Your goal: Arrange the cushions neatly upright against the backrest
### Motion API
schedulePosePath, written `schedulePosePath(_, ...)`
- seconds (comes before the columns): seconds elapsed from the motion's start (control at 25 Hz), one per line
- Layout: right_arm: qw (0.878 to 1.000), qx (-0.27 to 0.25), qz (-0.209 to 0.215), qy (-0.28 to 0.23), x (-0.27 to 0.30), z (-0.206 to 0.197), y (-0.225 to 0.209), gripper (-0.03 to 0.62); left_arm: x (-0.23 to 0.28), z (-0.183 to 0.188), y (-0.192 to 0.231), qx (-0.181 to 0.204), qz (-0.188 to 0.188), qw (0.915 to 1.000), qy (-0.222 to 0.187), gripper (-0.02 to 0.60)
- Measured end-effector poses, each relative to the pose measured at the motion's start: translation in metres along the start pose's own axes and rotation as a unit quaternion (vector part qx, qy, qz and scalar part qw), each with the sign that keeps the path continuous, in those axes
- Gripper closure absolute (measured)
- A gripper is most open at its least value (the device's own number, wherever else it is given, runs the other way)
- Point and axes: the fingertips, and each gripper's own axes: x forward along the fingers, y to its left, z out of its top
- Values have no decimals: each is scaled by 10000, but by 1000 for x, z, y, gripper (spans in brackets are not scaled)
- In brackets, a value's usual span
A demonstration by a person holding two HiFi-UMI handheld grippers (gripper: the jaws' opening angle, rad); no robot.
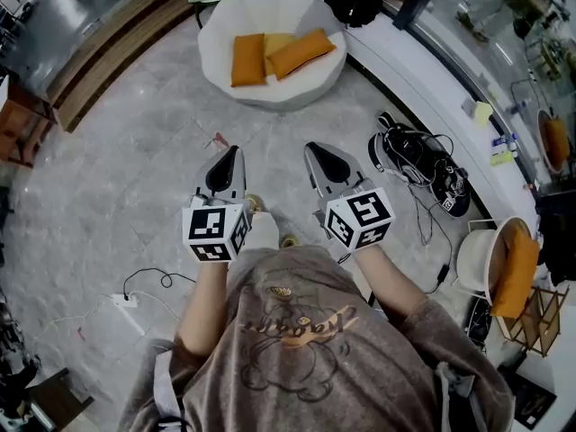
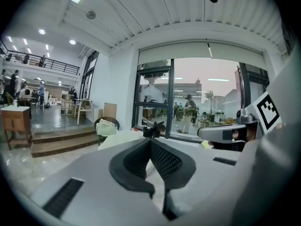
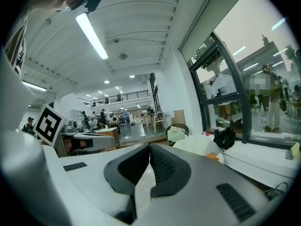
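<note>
A round white lounge chair [image 1: 270, 88] stands on the marble floor ahead of me. Three orange and yellow cushions lie in it: a darker orange one [image 1: 248, 58] on the left, a yellow one [image 1: 277, 45] in the middle, an orange one [image 1: 301, 52] slanting to the right. Both grippers are held side by side close to my body, well short of the chair. My left gripper [image 1: 233, 154] is shut and holds nothing. My right gripper [image 1: 314, 151] is shut and holds nothing too. The chair's white edge [image 3: 207, 147] and a bit of orange cushion [image 3: 212, 157] show in the right gripper view.
A pair of black shoes [image 1: 418, 165] and a cable lie on the floor to the right. A white ledge [image 1: 432, 88] runs along the window. Another white chair with an orange cushion [image 1: 517, 273] stands at far right. A black bag [image 1: 354, 0] sits behind the chair; wooden steps [image 1: 99, 61] at left.
</note>
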Motion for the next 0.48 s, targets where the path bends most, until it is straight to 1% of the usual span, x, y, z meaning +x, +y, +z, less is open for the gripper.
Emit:
schedulePosePath(0.24,10000,-16,28,64,23,-4,-16,572,29,1,7,21,-52,10000,-1,578)
schedulePosePath(0.48,10000,20,15,80,58,2,-35,572,63,10,26,31,-115,9999,35,578)
